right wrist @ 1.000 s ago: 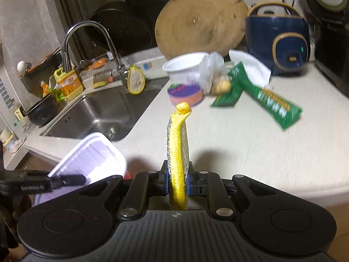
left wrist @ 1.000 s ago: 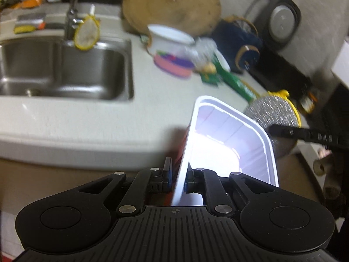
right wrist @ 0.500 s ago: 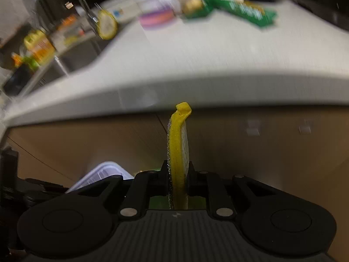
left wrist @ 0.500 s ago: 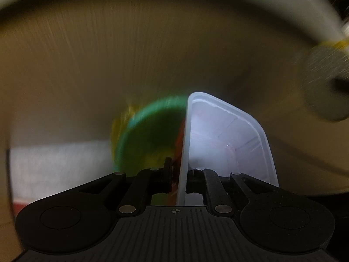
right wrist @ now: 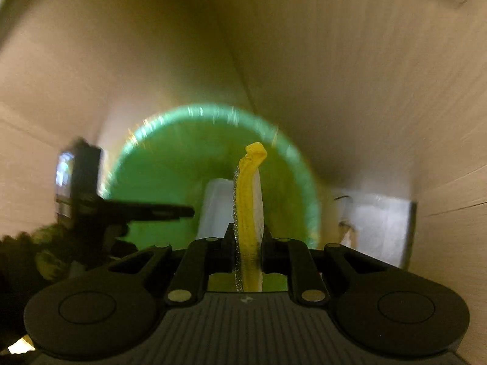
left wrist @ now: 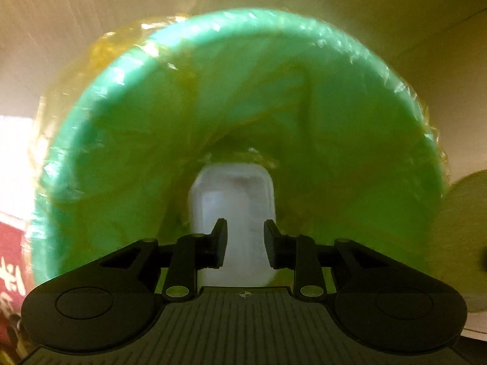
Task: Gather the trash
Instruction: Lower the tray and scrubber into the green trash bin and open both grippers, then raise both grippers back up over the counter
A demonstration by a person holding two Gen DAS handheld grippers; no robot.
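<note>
A green bin (left wrist: 100, 140) with a yellowish plastic liner fills the left wrist view. A white plastic tray (left wrist: 232, 194) lies inside it at the bottom. My left gripper (left wrist: 242, 240) is open and empty, right above the bin's mouth. In the right wrist view, my right gripper (right wrist: 247, 243) is shut on a yellow and silver scouring pad (right wrist: 248, 188), held upright above the bin (right wrist: 158, 164). The tray (right wrist: 213, 210) shows behind the pad. The left gripper (right wrist: 179, 211) reaches in from the left over the bin.
Wooden cabinet fronts (right wrist: 350, 76) stand behind and around the bin. A red printed surface (left wrist: 10, 252) shows at the far left. A white patch of floor or object (right wrist: 377, 228) lies to the right of the bin.
Both grippers have dropped from the counter down to the bin. My left gripper has opened and let go of the white tray, which now lies in the bin. The right still holds the pad.
</note>
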